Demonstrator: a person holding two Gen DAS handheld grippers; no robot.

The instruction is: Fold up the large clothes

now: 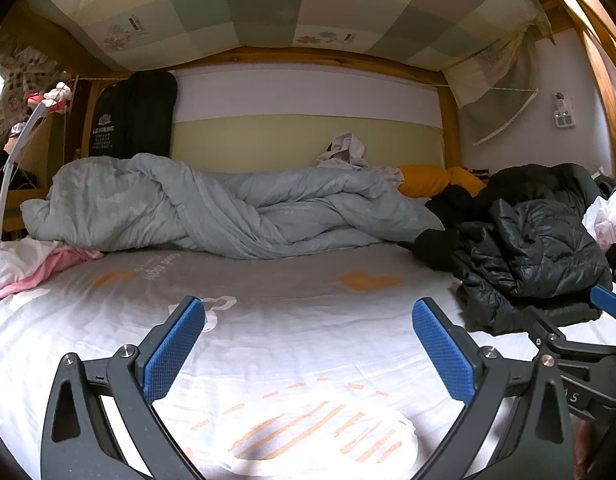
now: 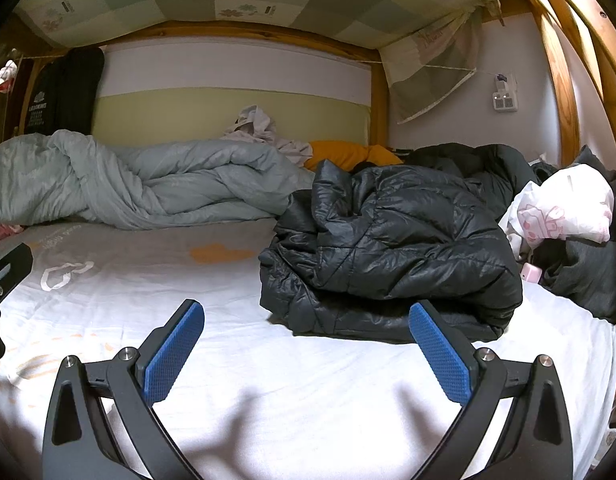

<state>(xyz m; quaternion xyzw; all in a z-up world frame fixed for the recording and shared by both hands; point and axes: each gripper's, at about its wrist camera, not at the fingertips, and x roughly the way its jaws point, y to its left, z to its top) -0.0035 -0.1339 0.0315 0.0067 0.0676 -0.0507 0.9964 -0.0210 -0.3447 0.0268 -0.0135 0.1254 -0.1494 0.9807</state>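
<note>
A crumpled black puffer jacket lies in a heap on the right side of the bed; it also shows in the left wrist view. My right gripper is open and empty, low over the white sheet, just in front of the jacket's near edge. My left gripper is open and empty over the printed sheet, left of the jacket. The right gripper's blue fingertip shows at the right edge of the left wrist view. The left gripper's body shows at the right wrist view's left edge.
A bunched grey duvet lies across the back of the bed. Orange pillows and a white garment sit behind it. A white-and-pink bag and dark clothes lie at the right. Pink clothes lie at the left. Wooden bunk posts stand at the right.
</note>
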